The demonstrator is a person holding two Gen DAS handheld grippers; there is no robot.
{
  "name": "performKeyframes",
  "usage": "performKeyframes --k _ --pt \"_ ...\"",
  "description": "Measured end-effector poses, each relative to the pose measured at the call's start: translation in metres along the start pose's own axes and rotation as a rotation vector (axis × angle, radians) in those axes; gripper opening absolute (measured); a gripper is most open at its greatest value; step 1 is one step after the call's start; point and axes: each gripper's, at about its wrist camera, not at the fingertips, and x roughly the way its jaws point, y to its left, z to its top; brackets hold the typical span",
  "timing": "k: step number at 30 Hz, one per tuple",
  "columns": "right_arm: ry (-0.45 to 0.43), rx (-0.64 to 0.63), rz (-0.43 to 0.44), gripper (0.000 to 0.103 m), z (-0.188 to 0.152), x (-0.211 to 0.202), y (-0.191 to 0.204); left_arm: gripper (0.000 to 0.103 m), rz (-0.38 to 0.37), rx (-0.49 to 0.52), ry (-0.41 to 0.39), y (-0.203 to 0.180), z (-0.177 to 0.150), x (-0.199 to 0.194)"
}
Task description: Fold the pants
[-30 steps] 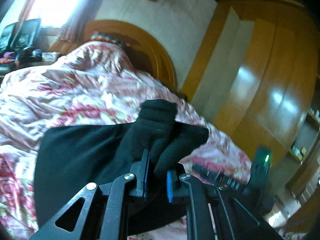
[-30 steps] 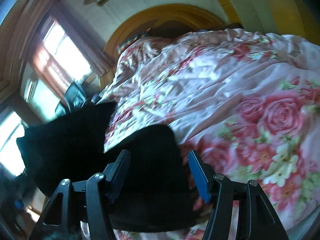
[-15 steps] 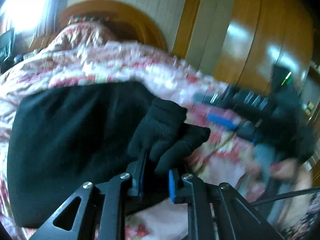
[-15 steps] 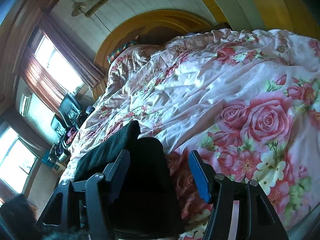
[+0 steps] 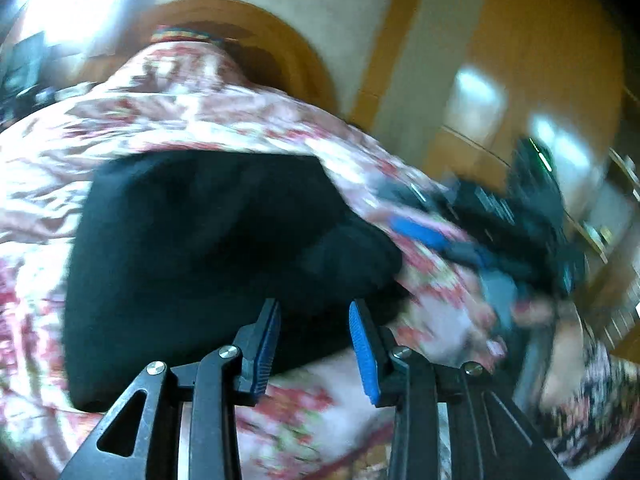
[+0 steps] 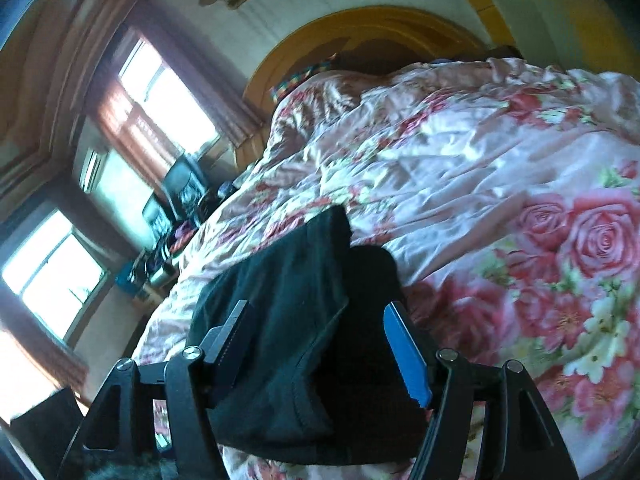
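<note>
Opening off the cloth, the left gripper and right gripper both spread their fingers, neither holding anything. Black soft fabric pants lie folded into a compact block mid-frame on the pink floral satin quilt; perhaps one fold remains. Nothing obstructs; an arched wooden headboard stands beyond.

We note black pants on a pink rose-patterned quilt, blue pads, and an orange-brown headboard.
</note>
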Motion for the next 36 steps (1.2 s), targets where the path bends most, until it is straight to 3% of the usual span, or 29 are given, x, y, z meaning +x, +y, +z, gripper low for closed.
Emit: performKeyframes --k 4,8,12,21,23,25,26,36 --pt "0.054 -0.014 -0.006 0.068 -0.008 0.013 0.001 0.036 0.181 -0.103 -0.015 0.037 0.016 -0.004" --pt "0.106 0.017 0.014 0.068 -0.015 0.028 -0.004 0.036 0.362 -0.172 0.02 0.069 0.015 -0.004" --pt "0.131 0.042 0.034 0.068 -0.023 0.037 -0.004 0.04 0.353 -0.232 0.051 0.086 0.003 0.0" --pt "0.123 0.015 0.049 0.067 -0.014 0.051 -0.002 0.04 0.363 -0.223 0.058 0.081 0.002 0.004" --pt "0.127 0.009 0.065 0.055 -0.015 0.054 -0.001 0.041 0.371 -0.223 0.062 0.086 0.004 0.007" --pt "0.142 -0.013 0.073 0.021 -0.018 0.055 -0.001 0.041 0.375 -0.226 0.066 0.088 0.006 0.011" --pt "0.157 -0.01 0.079 0.016 -0.02 0.056 -0.002 0.041 0.377 -0.225 0.066 0.088 0.006 0.012" --pt "0.059 -0.02 0.118 0.012 -0.012 0.026 0.02 0.042 0.377 -0.227 0.073 0.084 0.006 0.013"
